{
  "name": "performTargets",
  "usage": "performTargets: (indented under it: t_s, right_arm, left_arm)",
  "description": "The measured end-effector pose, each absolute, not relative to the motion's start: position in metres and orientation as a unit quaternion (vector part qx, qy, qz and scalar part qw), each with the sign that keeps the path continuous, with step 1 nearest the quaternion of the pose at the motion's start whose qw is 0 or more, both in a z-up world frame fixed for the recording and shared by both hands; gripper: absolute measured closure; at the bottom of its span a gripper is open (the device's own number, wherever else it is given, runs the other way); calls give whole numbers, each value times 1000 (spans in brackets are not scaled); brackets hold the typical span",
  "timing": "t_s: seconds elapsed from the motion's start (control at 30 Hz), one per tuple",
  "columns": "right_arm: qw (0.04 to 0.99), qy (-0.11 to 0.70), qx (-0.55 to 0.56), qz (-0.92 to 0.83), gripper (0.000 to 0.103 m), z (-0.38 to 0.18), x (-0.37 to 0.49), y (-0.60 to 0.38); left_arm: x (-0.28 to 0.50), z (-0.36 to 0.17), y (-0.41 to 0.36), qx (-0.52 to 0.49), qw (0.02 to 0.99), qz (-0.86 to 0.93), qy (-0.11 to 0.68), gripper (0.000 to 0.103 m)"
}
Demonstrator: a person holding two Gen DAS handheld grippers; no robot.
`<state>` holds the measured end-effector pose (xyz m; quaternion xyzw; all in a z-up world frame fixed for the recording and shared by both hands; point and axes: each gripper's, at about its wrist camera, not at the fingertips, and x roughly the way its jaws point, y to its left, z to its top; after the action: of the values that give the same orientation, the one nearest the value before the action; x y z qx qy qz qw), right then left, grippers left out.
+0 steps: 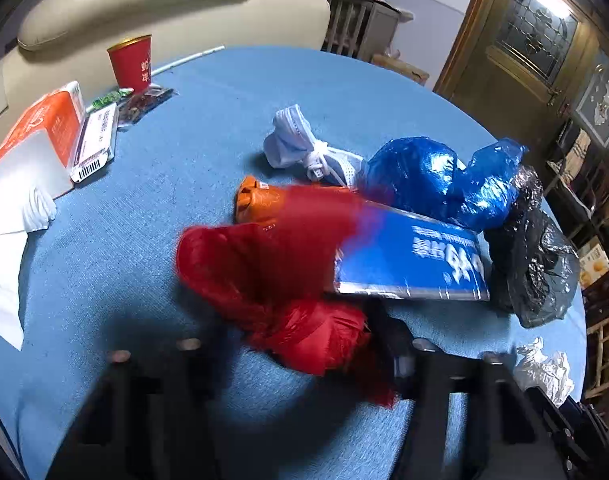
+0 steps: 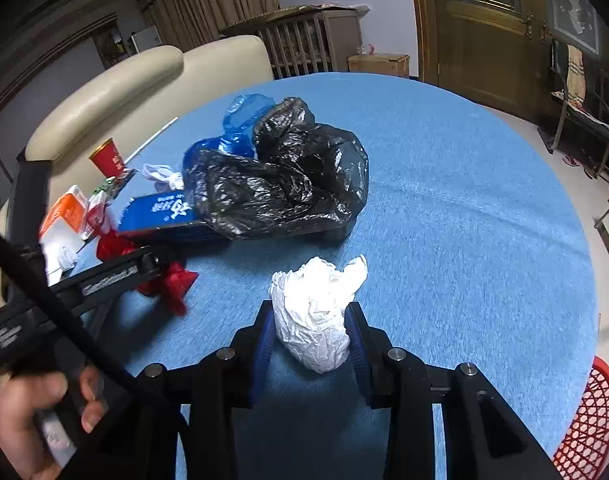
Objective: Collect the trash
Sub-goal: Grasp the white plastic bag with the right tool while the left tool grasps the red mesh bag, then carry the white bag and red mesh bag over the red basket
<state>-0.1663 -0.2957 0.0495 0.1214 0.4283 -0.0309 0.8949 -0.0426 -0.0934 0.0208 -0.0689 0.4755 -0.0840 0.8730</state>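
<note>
A crumpled white paper ball lies on the blue tablecloth, and my right gripper is shut on it, both blue pads pressing its sides. A red plastic bag, blurred, sits between the fingers of my left gripper. It touches the right finger, while the left finger stands apart from it, so the jaws are open. In the right wrist view the left gripper reaches in from the left over the red bag; a hand holds its handle.
Behind the red bag lie a blue box, an orange packet, a blue bag, a black bag and a white bundle. A red cup and tissue pack stand far left. A red basket sits below the table's right edge.
</note>
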Motion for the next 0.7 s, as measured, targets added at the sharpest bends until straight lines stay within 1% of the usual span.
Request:
performTargets:
  t_s: [0.13, 0.33, 0.7]
  right_arm:
    - [896, 426, 121, -26, 65, 53, -175, -291]
    - [900, 418, 121, -20, 65, 57, -195, -276]
    - [902, 415, 117, -21, 65, 63, -232, -257]
  left_arm:
    - [-54, 25, -77, -61, 874, -93, 474, 49]
    - [-88, 33, -49, -53, 878, -98, 466, 50]
    - [-128, 47, -50, -17, 883, -108, 457, 49]
